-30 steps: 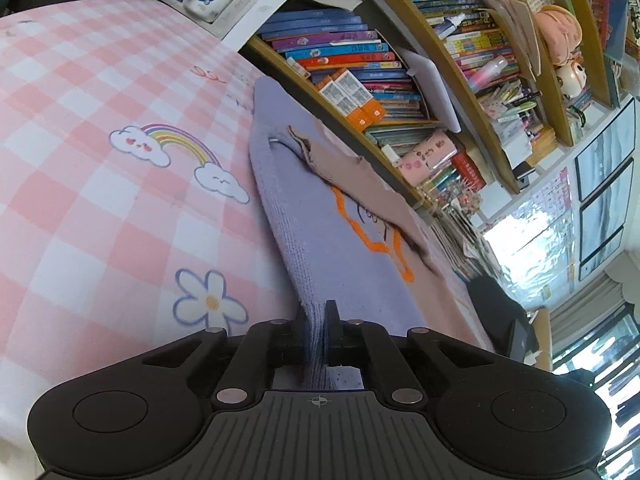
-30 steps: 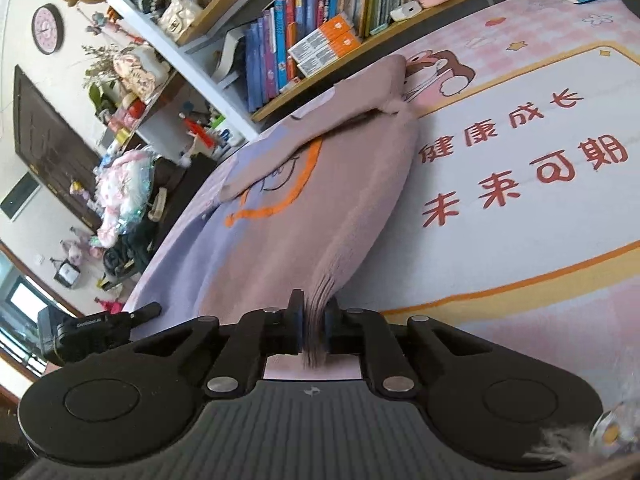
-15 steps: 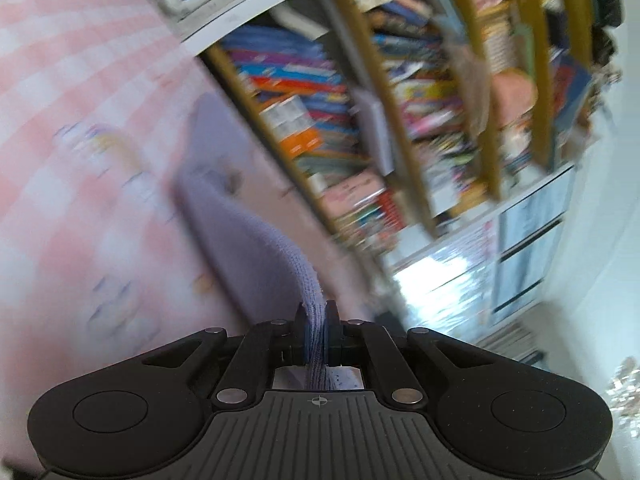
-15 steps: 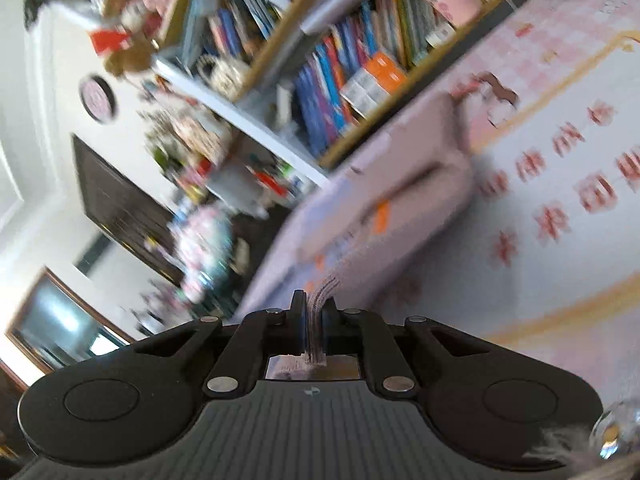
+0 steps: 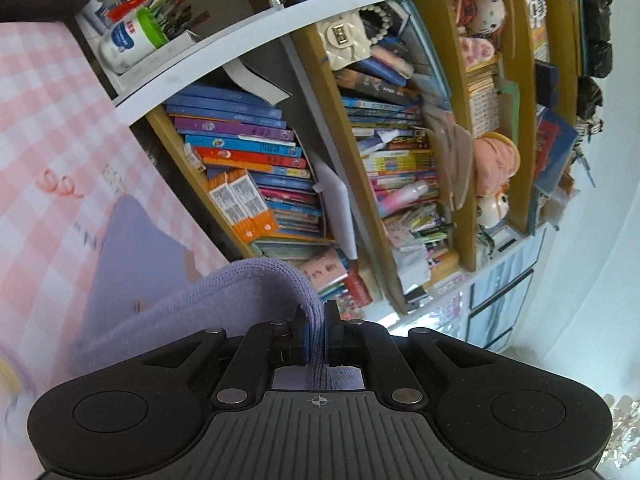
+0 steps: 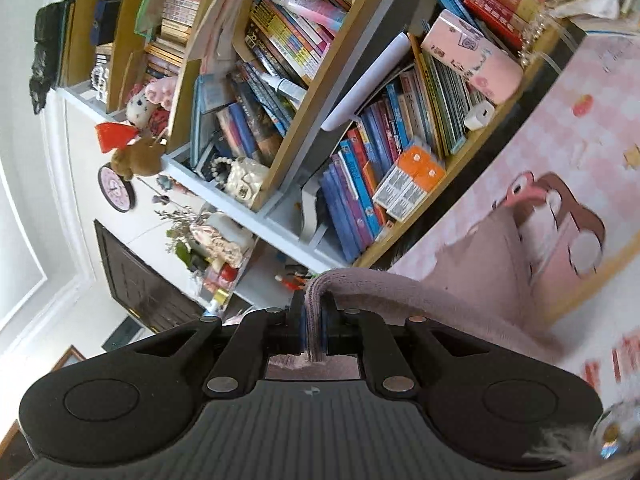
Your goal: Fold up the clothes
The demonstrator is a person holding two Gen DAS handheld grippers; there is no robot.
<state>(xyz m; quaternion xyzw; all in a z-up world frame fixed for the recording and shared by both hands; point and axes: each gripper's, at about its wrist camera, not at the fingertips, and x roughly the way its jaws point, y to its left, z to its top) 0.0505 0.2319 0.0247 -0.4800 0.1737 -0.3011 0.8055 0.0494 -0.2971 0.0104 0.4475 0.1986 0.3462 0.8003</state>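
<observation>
A knitted sweater, lavender on one half and dusty pink on the other, is lifted off the pink checked tablecloth (image 5: 48, 128). My left gripper (image 5: 316, 320) is shut on the lavender hem (image 5: 248, 280), which arches up from the table into the jaws. My right gripper (image 6: 314, 316) is shut on the pink hem (image 6: 400, 284), which drapes down to the right. The far end of the sweater still lies on the cloth in the left wrist view (image 5: 132, 240) and the right wrist view (image 6: 488, 256). The middle of the sweater is hidden behind the grippers.
A crowded bookshelf (image 5: 320, 140) stands right behind the table's far edge, also in the right wrist view (image 6: 320, 120). A white jar and pens (image 5: 128, 36) sit at the far left. A pink pencil case (image 6: 472, 60) lies on the shelf.
Both grippers have lifted and tilted upward with the sweater hem held. The sweater was lying flat on the table; its near end now hangs in the air.
</observation>
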